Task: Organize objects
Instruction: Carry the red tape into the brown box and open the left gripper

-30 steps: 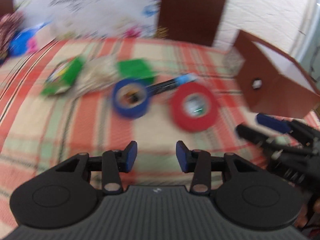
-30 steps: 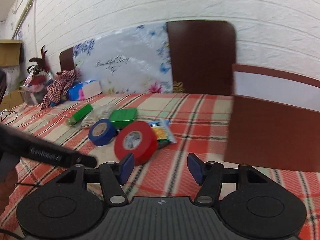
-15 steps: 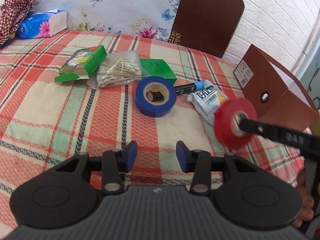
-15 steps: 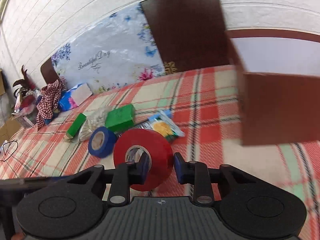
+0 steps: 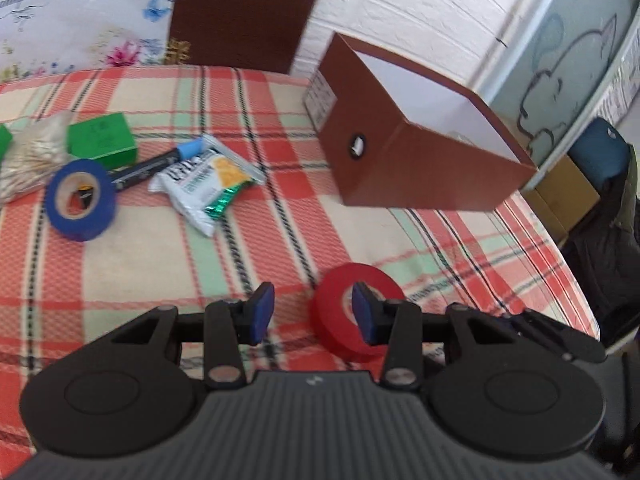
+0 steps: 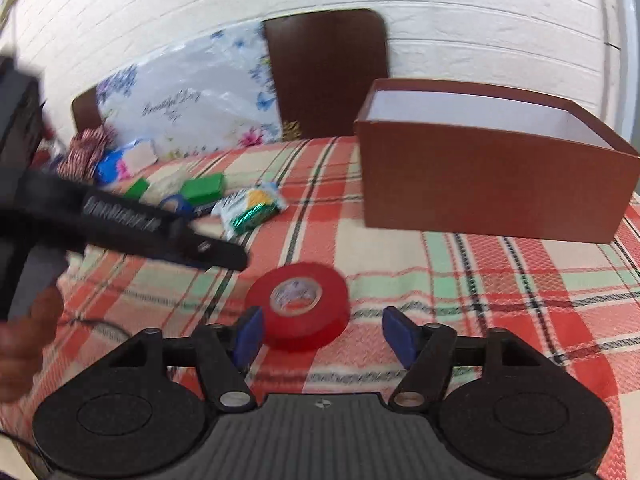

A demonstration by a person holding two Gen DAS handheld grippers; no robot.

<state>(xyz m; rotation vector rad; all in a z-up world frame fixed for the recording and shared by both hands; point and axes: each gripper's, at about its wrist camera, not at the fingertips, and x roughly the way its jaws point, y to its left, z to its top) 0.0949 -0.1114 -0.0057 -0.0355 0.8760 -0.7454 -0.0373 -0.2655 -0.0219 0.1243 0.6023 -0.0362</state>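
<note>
A red tape roll [image 6: 299,303] lies flat on the checked cloth, just ahead of my right gripper [image 6: 322,334], which is open and empty around its near side. In the left wrist view the red tape roll [image 5: 340,316] sits behind the right fingertip of my open, empty left gripper [image 5: 310,314]. An open brown box [image 5: 404,160] with a white inside stands at the right; it also shows in the right wrist view [image 6: 492,192]. A blue tape roll [image 5: 80,200], a snack packet [image 5: 208,180], a marker [image 5: 156,164] and a green box [image 5: 102,140] lie at the left.
A bag of cotton swabs [image 5: 28,156] lies at the far left. A brown chair back [image 5: 244,12] and a floral board [image 6: 188,96] stand behind the table. The table's right edge [image 5: 568,276] drops off toward a dark bag. My left gripper's finger [image 6: 132,224] crosses the right wrist view.
My right gripper carried the red tape roll toward the near right, set it flat on the cloth and opened. My left gripper swung right toward the box.
</note>
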